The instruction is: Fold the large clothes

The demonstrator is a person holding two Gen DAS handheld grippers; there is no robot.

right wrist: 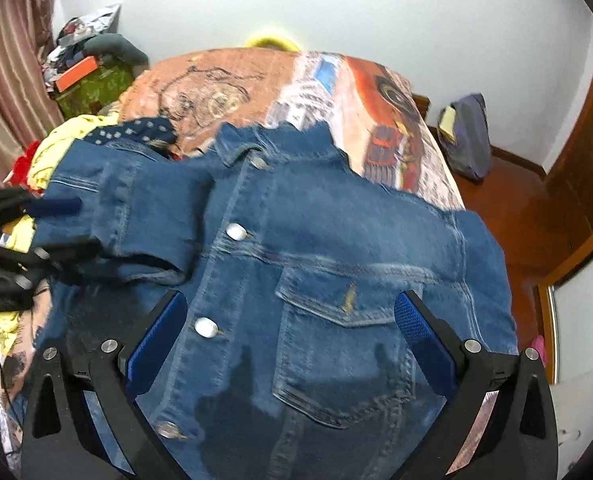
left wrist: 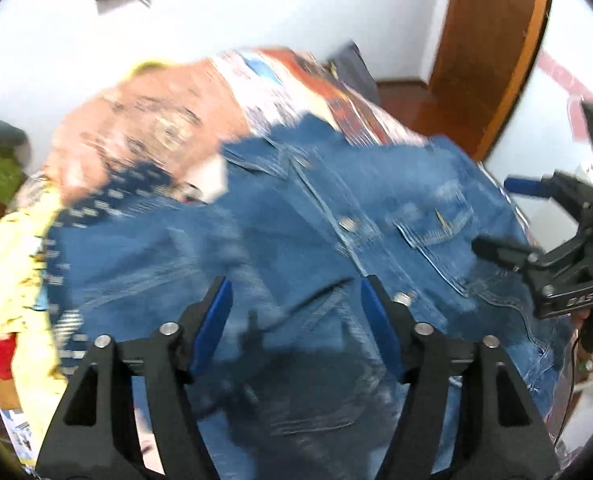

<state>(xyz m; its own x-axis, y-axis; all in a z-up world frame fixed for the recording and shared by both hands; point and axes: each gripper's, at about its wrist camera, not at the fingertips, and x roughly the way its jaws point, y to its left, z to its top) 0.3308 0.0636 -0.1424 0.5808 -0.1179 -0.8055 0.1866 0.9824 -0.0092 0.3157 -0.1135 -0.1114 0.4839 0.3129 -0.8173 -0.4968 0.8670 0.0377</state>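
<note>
While the printed bedspread [right wrist: 232, 88] fills the white-walled room's middle, the denim jacket [right wrist: 304, 248] lies button-side up across it, one sleeve [right wrist: 136, 216] folded inward at nine o'clock. Both the left gripper [left wrist: 296, 304] and right gripper [right wrist: 292, 316] hover spread, empty. Likely next: fold the three o'clock sleeve.
</note>
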